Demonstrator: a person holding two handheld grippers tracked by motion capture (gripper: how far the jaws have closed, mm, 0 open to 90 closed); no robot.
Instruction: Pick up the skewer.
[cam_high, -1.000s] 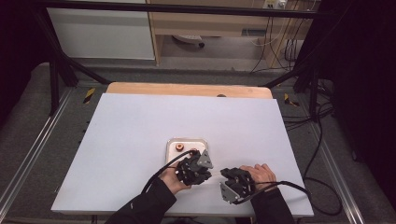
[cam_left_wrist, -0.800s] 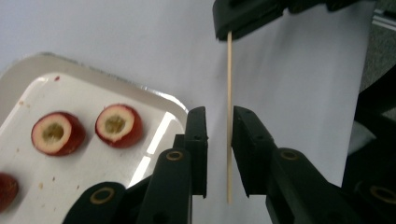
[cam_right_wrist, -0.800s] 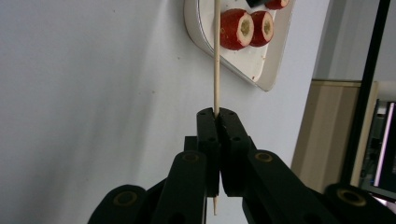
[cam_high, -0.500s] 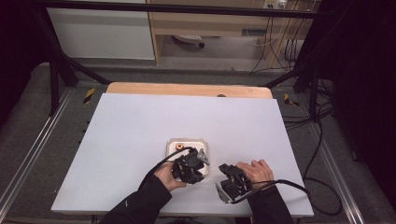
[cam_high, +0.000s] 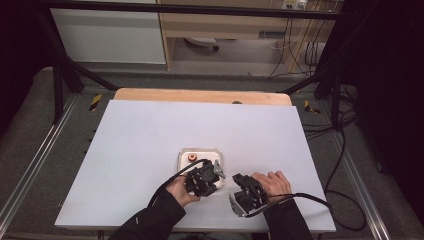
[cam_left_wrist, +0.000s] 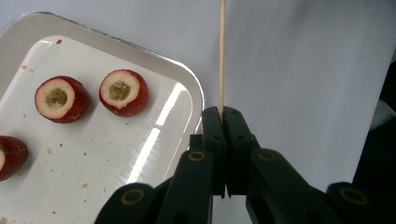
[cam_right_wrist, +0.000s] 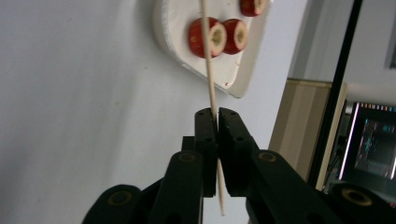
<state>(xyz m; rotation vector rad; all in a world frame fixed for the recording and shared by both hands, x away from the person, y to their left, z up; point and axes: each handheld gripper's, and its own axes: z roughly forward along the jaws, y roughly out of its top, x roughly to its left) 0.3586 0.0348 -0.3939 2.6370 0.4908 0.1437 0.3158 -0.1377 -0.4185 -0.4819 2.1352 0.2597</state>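
A small white tray (cam_high: 200, 153) lies near the table's front, holding several cored red fruit pieces (cam_left_wrist: 123, 92) (cam_right_wrist: 208, 37). My left gripper (cam_high: 206, 177) hovers at the tray's near edge. Its jaws (cam_left_wrist: 223, 112) are shut on a thin wooden skewer (cam_left_wrist: 222, 56) that points away over the bare table, beside the tray's corner (cam_left_wrist: 189, 88). My right gripper (cam_high: 245, 194) is to the right of the left one. Its jaws (cam_right_wrist: 215, 114) have just eased open a little, and they still pinch a skewer (cam_right_wrist: 209, 70) that runs through them and crosses in front of the fruit.
The white table cover (cam_high: 150, 135) stretches wide to the left, right and back of the tray. A wooden strip (cam_high: 200, 95) borders the far edge. Black cables (cam_high: 320, 200) trail from the right hand off the table's right side.
The right gripper has edged slightly to the left near the front edge. The left gripper has kept its place by the tray.
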